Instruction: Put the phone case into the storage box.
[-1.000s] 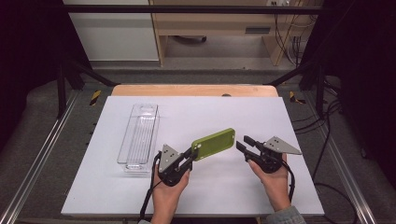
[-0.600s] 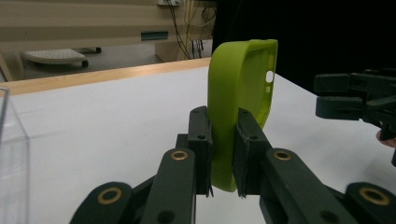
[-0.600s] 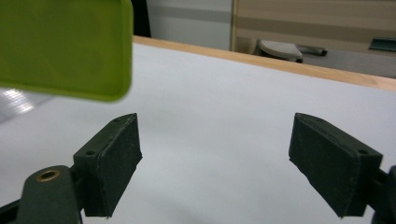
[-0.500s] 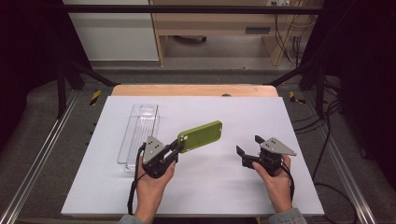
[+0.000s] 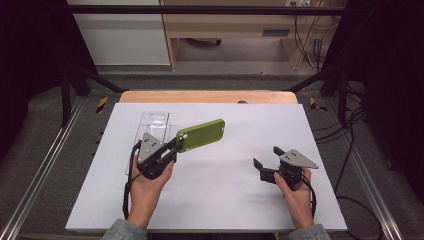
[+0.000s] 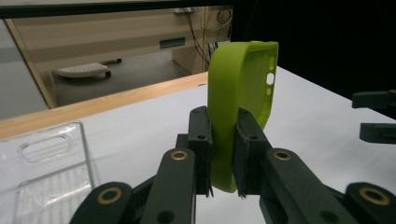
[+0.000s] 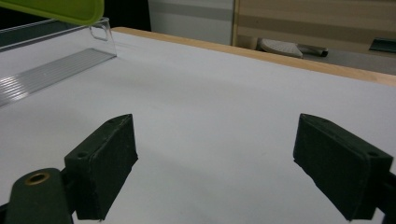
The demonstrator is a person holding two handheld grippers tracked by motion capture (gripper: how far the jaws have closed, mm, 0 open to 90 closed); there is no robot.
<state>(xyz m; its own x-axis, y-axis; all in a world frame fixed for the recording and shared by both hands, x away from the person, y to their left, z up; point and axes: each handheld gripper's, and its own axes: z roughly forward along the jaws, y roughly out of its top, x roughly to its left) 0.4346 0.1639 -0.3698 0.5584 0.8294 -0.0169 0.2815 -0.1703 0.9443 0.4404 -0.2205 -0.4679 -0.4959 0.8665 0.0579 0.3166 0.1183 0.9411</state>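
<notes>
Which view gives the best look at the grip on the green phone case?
The left gripper view: the left gripper has both pads clamped on the lower end of the green phone case, inner side and cutouts visible. The high view shows the case whole but small, the contact hidden. The right gripper view catches a corner.

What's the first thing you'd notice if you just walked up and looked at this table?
The bright green, rounded plastic phone case stands out first: it is pinched at one end by the left tongs and held up over the left half of the white table. Beneath and behind it lies a clear plastic tray near the table's left side. Over on the right, the right tongs are spread open with nothing between them.
</notes>
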